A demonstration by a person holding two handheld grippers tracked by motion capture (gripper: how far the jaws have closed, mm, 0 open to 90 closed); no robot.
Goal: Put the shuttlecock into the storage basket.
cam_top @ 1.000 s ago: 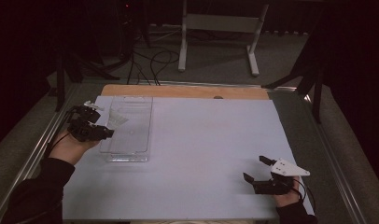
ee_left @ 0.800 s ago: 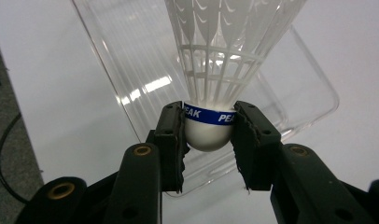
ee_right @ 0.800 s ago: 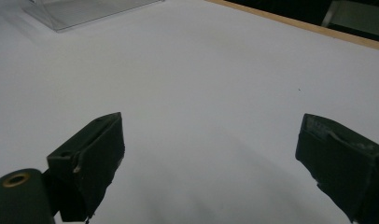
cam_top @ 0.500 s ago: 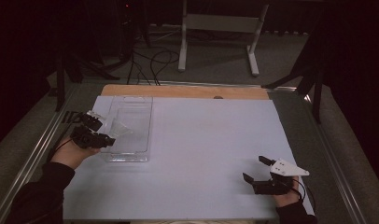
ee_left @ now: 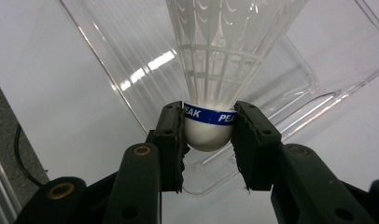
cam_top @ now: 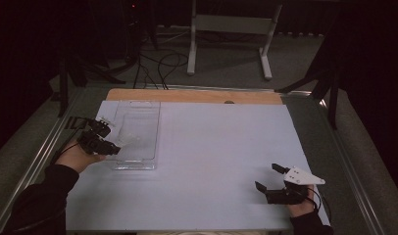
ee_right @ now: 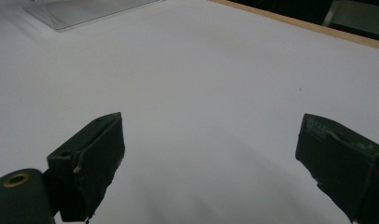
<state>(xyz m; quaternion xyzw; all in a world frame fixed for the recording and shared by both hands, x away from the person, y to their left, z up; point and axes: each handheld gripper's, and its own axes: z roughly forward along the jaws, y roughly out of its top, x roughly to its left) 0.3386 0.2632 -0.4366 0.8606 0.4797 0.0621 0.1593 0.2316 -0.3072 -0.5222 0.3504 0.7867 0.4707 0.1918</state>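
Observation:
A white feather shuttlecock (ee_left: 215,70) with a blue band on its cork is pinched at the cork by my left gripper (ee_left: 208,133), which is shut on it. Its feathers point out over a clear plastic tray (ee_left: 318,79). In the high view my left gripper (cam_top: 109,142) hangs at the left edge of the clear tray (cam_top: 133,161), the shuttlecock (cam_top: 122,140) reaching over it. Near the front right of the table my right gripper (cam_top: 271,177) stands open with nothing between its jaws; its own view shows the right gripper (ee_right: 211,154) over bare white sheet.
A white sheet (cam_top: 211,147) covers the table, with a wooden strip (cam_top: 192,95) along the far edge. Metal rails run along both sides. A white stand (cam_top: 231,29) and cables lie on the floor beyond.
My left hand with the shuttlecock has come down and slightly nearer along the tray's left edge. The right gripper has stayed put.

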